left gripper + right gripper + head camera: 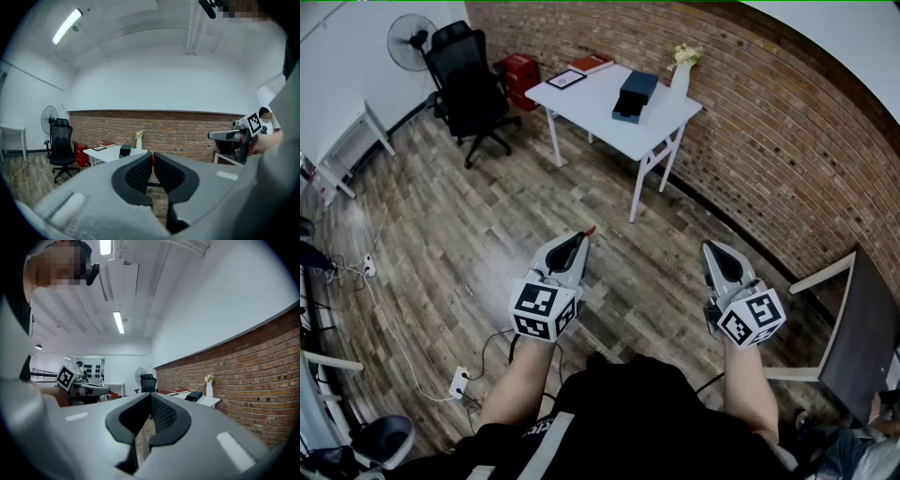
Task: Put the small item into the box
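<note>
The dark blue box [635, 94] stands on the white table [591, 103] by the brick wall, well ahead of both grippers; it also shows in the left gripper view as the box [125, 150] and in the right gripper view as the box [193, 395]. My left gripper [584, 236] is held level over the wooden floor, shut on a small red item [592, 229], which shows as a red sliver [153, 158] between its pads. My right gripper [712, 249] hovers to the right, its jaws shut with nothing between them.
A black office chair [469, 80], a fan [411, 39] and a red box [521, 75] stand at the back left. A white vase [682, 70], a book [591, 63] and a frame [566, 80] share the table. Cables and a power strip [459, 382] lie on the floor; a dark tabletop [862, 337] is at right.
</note>
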Demonstrator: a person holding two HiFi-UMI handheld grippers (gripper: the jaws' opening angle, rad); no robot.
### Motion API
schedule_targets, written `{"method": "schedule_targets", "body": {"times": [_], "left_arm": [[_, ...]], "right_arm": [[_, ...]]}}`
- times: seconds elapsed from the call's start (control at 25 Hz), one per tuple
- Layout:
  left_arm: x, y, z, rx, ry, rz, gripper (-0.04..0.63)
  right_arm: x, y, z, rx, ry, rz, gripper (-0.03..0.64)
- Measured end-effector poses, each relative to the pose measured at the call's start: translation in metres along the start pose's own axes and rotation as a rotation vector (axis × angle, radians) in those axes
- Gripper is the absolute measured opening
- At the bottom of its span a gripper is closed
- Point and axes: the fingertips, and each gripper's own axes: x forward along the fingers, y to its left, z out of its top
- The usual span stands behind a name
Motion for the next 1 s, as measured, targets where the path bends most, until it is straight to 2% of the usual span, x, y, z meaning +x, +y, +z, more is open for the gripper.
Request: {"method": "schedule_targets", "body": {"times": [0.4,0.68,1.0], "left_arm": [[0.019,0.005,0.004,-0.025,0.021,0.030,0.020],[0.034,-0.029,-0.008,-0.037,0.054,0.007,0.021],[0.062,-0.090,-0.007,-0.043,0.068,-0.033,0.020]], "right_arm": [[0.015,-0.021,0.000,0.037,-0.006,0.028,-0.002],[-0.022,-0.048,-0.010,0.103,-0.024,0.015,-0.002],[-0.075,-0.076,0.004,0.087,-0.092,0.060,0.000]]}}
